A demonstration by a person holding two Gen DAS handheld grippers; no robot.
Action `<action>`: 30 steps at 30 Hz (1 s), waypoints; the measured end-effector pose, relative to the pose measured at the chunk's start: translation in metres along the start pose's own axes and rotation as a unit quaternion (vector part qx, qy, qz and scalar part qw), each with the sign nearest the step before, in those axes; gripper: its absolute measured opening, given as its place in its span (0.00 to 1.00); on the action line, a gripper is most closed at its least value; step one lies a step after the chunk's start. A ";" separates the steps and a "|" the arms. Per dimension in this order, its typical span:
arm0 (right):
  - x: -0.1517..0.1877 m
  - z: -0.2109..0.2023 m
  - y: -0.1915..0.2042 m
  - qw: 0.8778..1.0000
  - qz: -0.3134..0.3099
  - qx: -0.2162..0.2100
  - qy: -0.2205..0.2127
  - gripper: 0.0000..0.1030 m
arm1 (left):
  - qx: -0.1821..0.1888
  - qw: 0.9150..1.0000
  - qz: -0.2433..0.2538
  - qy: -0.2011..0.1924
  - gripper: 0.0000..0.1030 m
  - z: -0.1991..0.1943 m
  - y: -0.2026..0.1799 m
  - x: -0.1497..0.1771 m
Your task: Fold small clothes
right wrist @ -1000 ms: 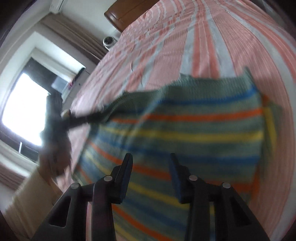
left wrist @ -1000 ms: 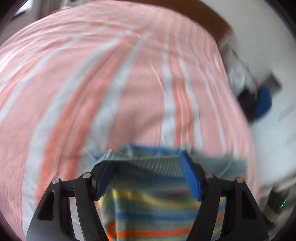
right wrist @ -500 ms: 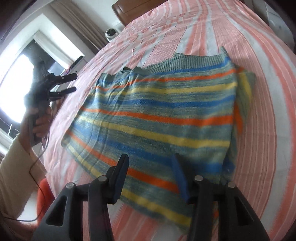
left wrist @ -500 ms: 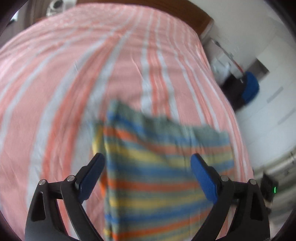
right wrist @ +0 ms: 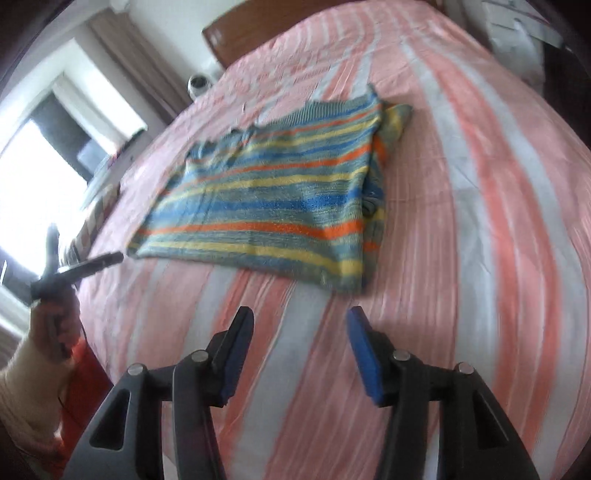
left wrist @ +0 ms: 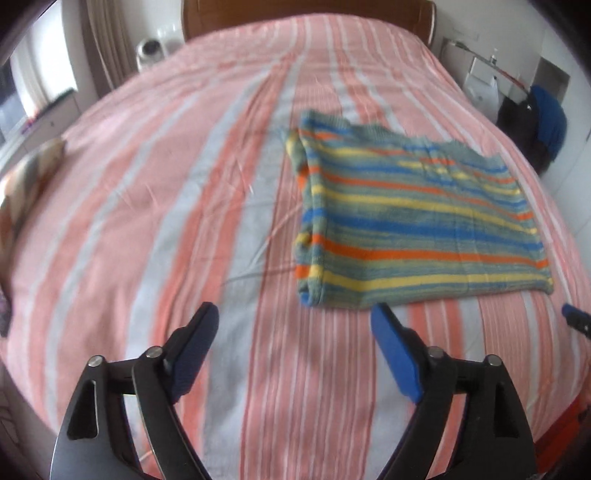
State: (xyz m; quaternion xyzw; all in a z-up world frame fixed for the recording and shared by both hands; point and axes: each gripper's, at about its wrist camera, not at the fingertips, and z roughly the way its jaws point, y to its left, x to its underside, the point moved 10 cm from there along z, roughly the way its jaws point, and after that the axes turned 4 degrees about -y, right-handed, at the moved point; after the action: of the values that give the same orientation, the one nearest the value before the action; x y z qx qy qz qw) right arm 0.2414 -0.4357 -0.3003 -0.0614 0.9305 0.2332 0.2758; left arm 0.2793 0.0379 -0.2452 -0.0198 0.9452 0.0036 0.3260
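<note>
The striped sweater lies folded on the bed, while the empty left gripper closes slightly and the empty right gripper opens.

One folded knitted garment with blue, orange, yellow and grey-green stripes lies on one bed covered in a pink, orange and white striped sheet. One brown wooden headboard stands at the far end. Two black tongs with blue pads are in the room: the left tongs and the right tongs, each with two fingers. One hand shows, in a cream sleeve. One small round white device sits by one curtain. One blue and black bundle rests at the right.
</note>
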 end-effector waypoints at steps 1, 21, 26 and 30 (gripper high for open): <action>0.004 -0.003 0.000 1.000 0.008 -0.001 -0.005 0.58 | -0.010 1.000 0.008 -0.008 0.86 -0.005 -0.003 -0.002; 0.031 -0.027 -0.005 0.999 0.027 0.018 -0.026 0.62 | -0.001 0.993 0.107 -0.053 0.86 -0.021 -0.095 -0.011; 0.008 -0.027 -0.029 0.998 0.043 0.026 -0.040 0.62 | 0.083 0.971 0.214 -0.064 0.86 -0.002 -0.212 0.006; -0.036 -0.013 -0.050 0.999 0.033 0.023 -0.036 0.63 | 0.135 0.947 0.287 -0.058 0.85 0.025 -0.301 0.015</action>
State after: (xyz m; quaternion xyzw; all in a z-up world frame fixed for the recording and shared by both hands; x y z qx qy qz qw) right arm 0.2773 -0.4868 -0.2912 -0.0160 0.9265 0.2231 0.3026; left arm 0.2946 -0.2626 -0.2728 0.2965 0.8819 -0.0299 0.3653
